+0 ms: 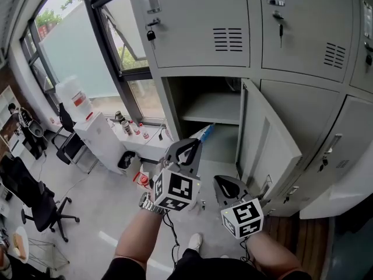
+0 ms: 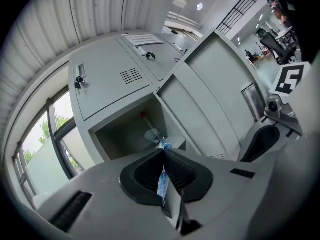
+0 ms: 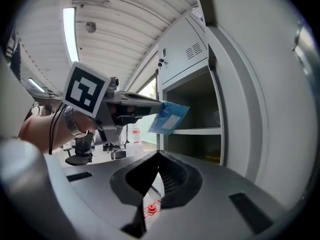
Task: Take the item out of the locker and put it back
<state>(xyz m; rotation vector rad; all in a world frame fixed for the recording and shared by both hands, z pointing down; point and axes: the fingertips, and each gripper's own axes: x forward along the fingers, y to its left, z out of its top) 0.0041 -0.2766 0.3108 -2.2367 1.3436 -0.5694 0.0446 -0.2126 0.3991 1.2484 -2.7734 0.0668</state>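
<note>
My left tool (image 1: 194, 143) has its jaws pressed together on a thin blue plastic sachet with a pale label (image 1: 206, 132). It pinches the sachet by one end, so most of it sticks out ahead of the tips, just in front of the open grey metal locker compartment (image 1: 175, 107) and about level with the locker's inner shelf (image 1: 213, 108). The sachet looks light, flat and floppy, probably slick film. I judge a hold well onto its flat face, near an edge seam, safer than a corner nip, and a firm squeeze should do it no harm. My right tool (image 1: 228, 186) is closed on nothing and hangs lower, beside the locker's swung-open door (image 1: 265, 142).
</note>
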